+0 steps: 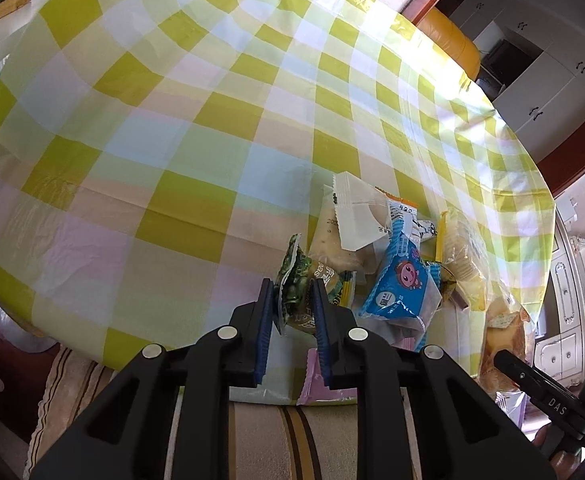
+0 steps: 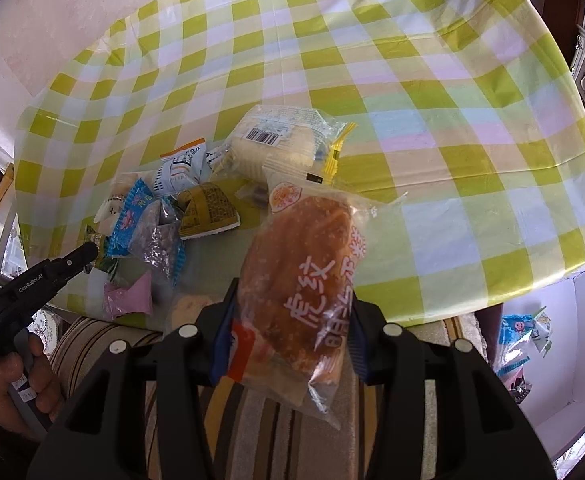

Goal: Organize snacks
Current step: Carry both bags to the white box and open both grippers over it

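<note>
A pile of wrapped snacks lies near the front edge of the checked table (image 1: 172, 120). My left gripper (image 1: 292, 292) is shut on a green snack packet (image 1: 296, 280), which stands between its blue pads at the pile's left side. A blue cartoon packet (image 1: 400, 284) and a white packet (image 1: 352, 208) lie just right of it. My right gripper (image 2: 292, 312) is shut on a clear bag holding a brown bread bun (image 2: 300, 280), lifted above the table edge. In the right wrist view the left gripper (image 2: 88, 254) shows at the pile's left.
A white box (image 2: 552, 360) with several packets stands right of the table, lower down. A pink packet (image 2: 128, 298) and a pale bread pack (image 2: 276, 140) lie in the pile. A striped cushion (image 1: 252, 440) lies under both grippers. A cabinet (image 1: 552, 80) stands at the far right.
</note>
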### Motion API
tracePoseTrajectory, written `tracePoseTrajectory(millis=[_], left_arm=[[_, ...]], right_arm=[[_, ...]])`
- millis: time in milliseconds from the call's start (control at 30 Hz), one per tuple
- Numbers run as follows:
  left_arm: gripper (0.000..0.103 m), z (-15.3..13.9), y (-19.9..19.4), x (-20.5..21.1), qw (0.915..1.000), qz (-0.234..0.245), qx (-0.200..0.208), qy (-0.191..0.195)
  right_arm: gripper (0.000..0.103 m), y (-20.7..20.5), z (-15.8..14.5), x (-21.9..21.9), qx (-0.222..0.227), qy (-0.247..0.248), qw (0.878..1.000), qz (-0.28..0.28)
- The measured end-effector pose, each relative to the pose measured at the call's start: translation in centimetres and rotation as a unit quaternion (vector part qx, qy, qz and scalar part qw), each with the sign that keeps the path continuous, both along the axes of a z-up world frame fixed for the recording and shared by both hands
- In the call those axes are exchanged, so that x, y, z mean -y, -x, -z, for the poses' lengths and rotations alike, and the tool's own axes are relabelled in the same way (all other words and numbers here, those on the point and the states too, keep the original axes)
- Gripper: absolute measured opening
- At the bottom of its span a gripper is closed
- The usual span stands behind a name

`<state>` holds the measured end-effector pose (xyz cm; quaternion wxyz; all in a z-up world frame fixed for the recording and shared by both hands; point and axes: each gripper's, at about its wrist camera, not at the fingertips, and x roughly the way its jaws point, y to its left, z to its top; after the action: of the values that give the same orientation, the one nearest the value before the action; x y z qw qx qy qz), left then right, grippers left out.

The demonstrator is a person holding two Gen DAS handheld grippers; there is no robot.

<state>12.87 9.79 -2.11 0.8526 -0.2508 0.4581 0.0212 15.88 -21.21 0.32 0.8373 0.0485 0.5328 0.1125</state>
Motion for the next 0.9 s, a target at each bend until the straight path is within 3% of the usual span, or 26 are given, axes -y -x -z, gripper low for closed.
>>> tracePoseTrajectory(millis=[167, 400, 700, 900], left_arm=[[0.019, -1.3, 1.4, -0.6, 0.9995, -0.025, 0.016, -0.013], [0.019, -3.6, 2.6, 1.6, 0.9987, -0.002, 0.041, -0.03], [0.019, -4.8, 1.9, 7.9, 0.9961, 0.067, 0.052, -0.025], [0.019, -4.9, 0.7, 14.1, 0.9892, 0.136, 0.053, -0.019]], right_arm=[[0.047, 0.5, -0.3, 2.0, 0.007, -0.001, 1.0, 0.013], [0.047, 1.0, -0.8, 5.4, 0.02, 0.005, 0.999, 0.042], [0.047, 1.9, -0.7, 11.3, 0.025, 0.012, 0.995, 0.1], [0.047, 2.6, -0.2, 16.1, 0.023, 0.02, 0.989, 0.145]])
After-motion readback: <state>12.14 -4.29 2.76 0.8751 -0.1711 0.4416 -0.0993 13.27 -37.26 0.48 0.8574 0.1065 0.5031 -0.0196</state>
